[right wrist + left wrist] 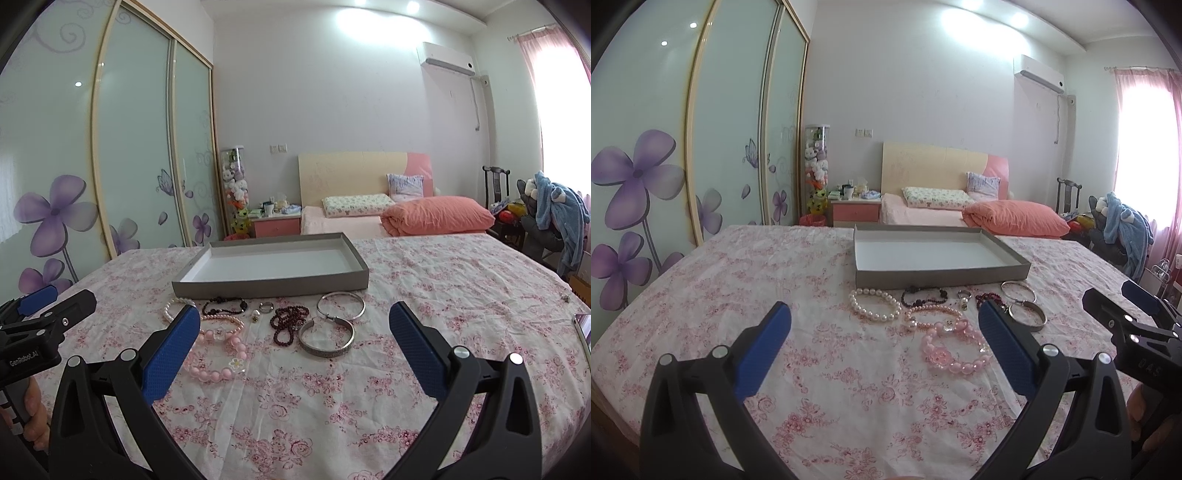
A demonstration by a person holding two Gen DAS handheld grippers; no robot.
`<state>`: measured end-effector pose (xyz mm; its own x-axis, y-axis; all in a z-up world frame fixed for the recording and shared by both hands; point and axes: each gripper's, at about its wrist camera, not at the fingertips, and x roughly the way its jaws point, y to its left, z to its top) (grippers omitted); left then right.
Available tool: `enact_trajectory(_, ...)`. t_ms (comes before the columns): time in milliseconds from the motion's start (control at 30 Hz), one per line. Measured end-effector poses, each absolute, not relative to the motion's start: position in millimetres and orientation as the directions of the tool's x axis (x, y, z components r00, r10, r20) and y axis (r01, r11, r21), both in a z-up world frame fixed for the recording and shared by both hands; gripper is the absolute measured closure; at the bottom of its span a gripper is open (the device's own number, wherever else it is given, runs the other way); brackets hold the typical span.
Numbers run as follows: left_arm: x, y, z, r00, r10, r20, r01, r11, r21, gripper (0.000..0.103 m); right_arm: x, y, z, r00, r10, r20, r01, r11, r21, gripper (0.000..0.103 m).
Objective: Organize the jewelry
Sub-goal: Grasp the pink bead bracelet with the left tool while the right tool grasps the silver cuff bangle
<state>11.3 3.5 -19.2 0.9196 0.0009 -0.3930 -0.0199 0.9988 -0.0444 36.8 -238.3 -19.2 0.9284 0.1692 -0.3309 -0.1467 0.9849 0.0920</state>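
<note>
Jewelry sits in a loose cluster on the floral-cloth surface (424,295), just in front of the empty tray (271,286). Nothing is in the tray yet, so the task looks unstarted.

Left hand-held gripper (884,323): released, jaws wide, nothing between them. Right hand-held gripper (295,323): same, spread wide and empty. Both hover short of the cluster.

Handling, my read:
- Pearl bracelet (874,305) and pink bead bracelet (955,349): light, floppy, round beads likely slippery. Pinch across the strand, not a single bead; expect it to drape and swing.
- Dark red beads (288,322): piled on themselves, tangle risk. Grab the outer loop.
- Black bracelet (224,305): soft cord, easy pinch.
- Silver cuff (325,341) and thin bangle (341,304): rigid, smooth metal, touching or overlapping each other. Clamp across the band wall; may skid on the pads.
- Ring (266,306): small, hardest pick. Cloth wrinkles could snag it.

Cuff sits nearest the right gripper's centreline; pink beads nearest the left.
</note>
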Motion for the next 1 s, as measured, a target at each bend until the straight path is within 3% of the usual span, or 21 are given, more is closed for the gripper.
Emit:
enact_trajectory(433, 79.1, 4.1, -45.7, 0.777, -0.064, -0.626, 0.024, 0.997, -0.072, 0.004, 126.0, -252.9, -54.2, 0.730, 0.201, -0.653, -0.116, 0.978, 0.172, 0.002)
enact_trajectory(533, 95.1, 5.6, -55.0, 0.728, -0.106, -0.678, 0.047, 0.993, -0.104, 0.004, 144.4, -251.9, -65.8, 0.675, 0.186, -0.714, -0.102, 0.982, 0.159, 0.010)
enact_trajectory(633, 104.6, 2.7, -62.2, 0.702, -0.116, -0.703, 0.065, 0.993, -0.099, 0.004, 158.6, -248.4, -75.7, 0.630, 0.171, -0.757, -0.103, 0.985, 0.137, 0.016)
enact_trajectory(800, 106.6, -3.2, -66.1, 0.687, -0.123, -0.716, 0.094, 0.992, -0.080, 0.004, 170.2, -238.4, -84.5, 0.584, 0.136, -0.800, -0.114, 0.990, 0.085, 0.018)
enact_trajectory(1000, 110.7, -11.8, -71.7, 0.660, -0.133, -0.740, 0.123, 0.990, -0.069, 0.004, 173.2, -229.1, -81.8, 0.596, 0.098, -0.797, -0.120, 0.992, 0.032, 0.033)
